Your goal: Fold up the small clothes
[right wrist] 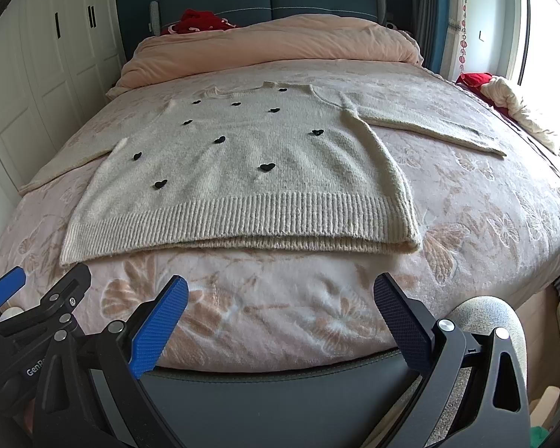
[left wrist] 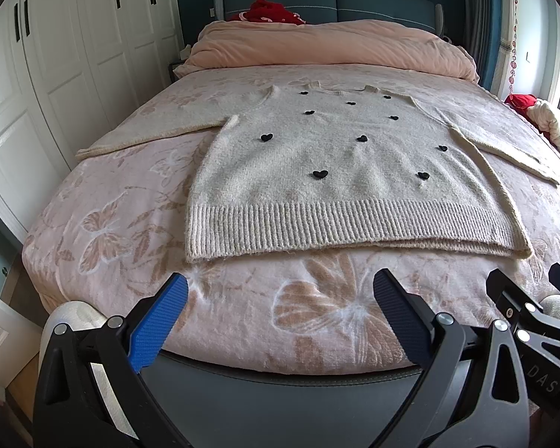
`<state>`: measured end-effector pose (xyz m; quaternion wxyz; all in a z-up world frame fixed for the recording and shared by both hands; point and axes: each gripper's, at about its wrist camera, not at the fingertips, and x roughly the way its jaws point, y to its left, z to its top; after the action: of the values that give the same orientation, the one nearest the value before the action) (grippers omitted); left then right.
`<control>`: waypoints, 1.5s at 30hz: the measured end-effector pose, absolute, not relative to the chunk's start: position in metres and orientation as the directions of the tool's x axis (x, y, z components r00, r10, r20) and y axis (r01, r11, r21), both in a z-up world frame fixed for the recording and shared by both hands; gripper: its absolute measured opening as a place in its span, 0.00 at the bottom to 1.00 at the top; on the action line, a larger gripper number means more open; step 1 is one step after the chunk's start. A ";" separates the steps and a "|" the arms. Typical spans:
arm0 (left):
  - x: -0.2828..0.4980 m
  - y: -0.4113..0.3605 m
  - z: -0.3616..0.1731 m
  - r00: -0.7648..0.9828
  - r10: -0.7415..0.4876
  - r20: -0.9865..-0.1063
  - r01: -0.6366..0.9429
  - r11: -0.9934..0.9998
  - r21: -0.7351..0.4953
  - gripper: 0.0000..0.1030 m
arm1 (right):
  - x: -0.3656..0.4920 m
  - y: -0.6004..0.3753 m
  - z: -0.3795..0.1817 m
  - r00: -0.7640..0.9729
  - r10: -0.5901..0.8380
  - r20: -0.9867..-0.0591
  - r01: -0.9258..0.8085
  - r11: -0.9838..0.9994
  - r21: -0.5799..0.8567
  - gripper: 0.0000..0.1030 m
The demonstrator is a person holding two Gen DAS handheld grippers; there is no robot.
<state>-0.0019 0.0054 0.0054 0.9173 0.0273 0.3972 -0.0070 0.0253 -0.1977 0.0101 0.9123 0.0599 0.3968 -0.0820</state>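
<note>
A cream knit sweater (left wrist: pixel 317 171) with small black hearts lies flat, front up, on the bed, with both sleeves spread out to the sides and its ribbed hem nearest me. It also shows in the right wrist view (right wrist: pixel 242 164). My left gripper (left wrist: pixel 280 298) is open and empty, held at the foot of the bed just short of the hem. My right gripper (right wrist: pixel 280 298) is open and empty too, beside the left one, also short of the hem. The right gripper shows at the right edge of the left wrist view (left wrist: pixel 530 298).
The bed has a pink butterfly-print blanket (left wrist: pixel 130 224) and a dark padded footboard (left wrist: pixel 280 392). A folded pink duvet (left wrist: pixel 317 44) lies at the headboard with a red item (left wrist: pixel 268 11). White wardrobes (left wrist: pixel 56 56) stand left. Red and cream cloth (right wrist: pixel 504 100) lies at the right edge.
</note>
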 end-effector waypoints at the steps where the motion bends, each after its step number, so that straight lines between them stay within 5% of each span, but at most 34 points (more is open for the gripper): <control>1: -0.002 0.005 0.006 0.684 0.009 -0.729 0.035 0.998 0.045 0.94 | 0.025 -0.198 0.010 0.671 -0.102 -0.734 0.197 0.979 0.044 0.95; 45: -0.003 0.006 0.006 0.685 0.014 -0.728 0.034 0.998 0.051 0.94 | 0.025 -0.199 0.006 0.665 -0.098 -0.741 0.201 0.978 0.051 0.95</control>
<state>-0.0030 0.0057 0.0057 0.9174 0.0303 0.3967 -0.0052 0.0249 -0.1987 0.0064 0.9101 0.0641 0.4011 -0.0823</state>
